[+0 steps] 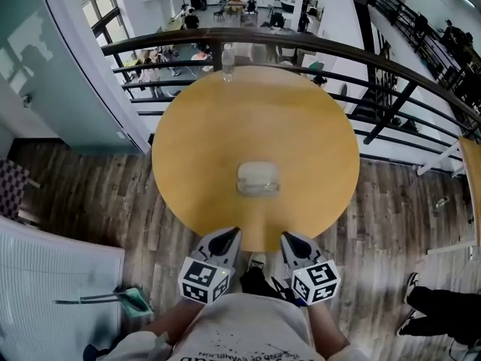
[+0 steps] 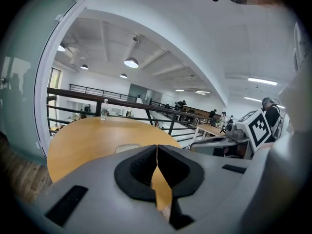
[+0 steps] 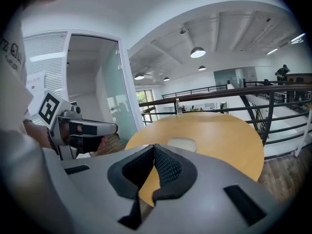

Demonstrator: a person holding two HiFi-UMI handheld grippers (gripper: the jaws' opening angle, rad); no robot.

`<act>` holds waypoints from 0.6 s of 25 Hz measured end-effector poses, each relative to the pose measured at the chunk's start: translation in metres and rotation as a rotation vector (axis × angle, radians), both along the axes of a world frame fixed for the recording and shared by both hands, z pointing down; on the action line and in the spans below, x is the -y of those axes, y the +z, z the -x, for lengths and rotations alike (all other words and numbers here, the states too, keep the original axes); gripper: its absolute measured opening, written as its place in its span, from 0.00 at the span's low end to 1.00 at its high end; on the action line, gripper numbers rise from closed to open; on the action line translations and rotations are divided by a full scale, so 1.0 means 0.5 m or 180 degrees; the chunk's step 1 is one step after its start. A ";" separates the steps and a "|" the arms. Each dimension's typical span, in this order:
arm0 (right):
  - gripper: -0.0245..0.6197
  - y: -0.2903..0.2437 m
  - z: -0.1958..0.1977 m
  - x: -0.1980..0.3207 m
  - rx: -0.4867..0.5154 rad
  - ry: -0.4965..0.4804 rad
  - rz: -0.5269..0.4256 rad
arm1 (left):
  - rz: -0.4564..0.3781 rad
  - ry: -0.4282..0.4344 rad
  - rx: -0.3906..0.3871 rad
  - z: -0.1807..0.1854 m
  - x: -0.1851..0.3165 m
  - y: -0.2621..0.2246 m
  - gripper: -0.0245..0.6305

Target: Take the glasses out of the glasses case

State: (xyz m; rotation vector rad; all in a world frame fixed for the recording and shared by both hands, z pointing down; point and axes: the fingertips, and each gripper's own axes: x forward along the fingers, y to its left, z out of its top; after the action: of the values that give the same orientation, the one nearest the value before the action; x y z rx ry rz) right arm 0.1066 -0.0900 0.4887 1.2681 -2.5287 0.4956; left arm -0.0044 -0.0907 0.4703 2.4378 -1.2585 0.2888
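**Round desk on a balcony, both tools clenched at its near edge**

A round, yellow-brown wooden desk point(image 1: 195, 141) is seen on a dark plank floor point(image 1: 90, 194), close against a curved dark metal railing point(image 1: 316, 47). Beyond the railing a lower hall with people is overlooked, and round ceiling lamps point(image 3: 197, 52) are shown overhead. A pale, rounded rectangular glasses case point(image 1: 258, 178) is laid shut near the middle of the desk, and a clear plastic water bottle point(image 1: 228, 61) is stood upright at the far rim. The left tool point(image 1: 234, 232) and the right tool point(image 1: 286, 237) are held side by side just over the near rim, well apart from the case. Both are clenched, jaw tips pressed together with nothing between them.
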 end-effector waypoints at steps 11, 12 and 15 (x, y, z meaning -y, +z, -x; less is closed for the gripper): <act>0.08 -0.020 -0.053 0.186 0.0007 -0.0211 -0.0010 | -0.0048 -0.0215 -0.0005 -0.044 0.177 -0.025 0.07; 0.08 -0.023 -0.053 0.193 0.0023 -0.0229 -0.0001 | -0.0035 -0.0221 -0.0001 -0.044 0.183 -0.026 0.07; 0.08 -0.027 -0.045 0.209 0.0094 -0.0265 0.0020 | 0.0012 -0.0204 0.0007 -0.041 0.202 -0.019 0.07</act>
State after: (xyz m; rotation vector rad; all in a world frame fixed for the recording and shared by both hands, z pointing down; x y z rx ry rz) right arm 0.1290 -0.1945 0.4753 1.1563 -2.5896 0.5067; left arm 0.0159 -0.1915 0.4608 2.3893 -1.3328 0.2760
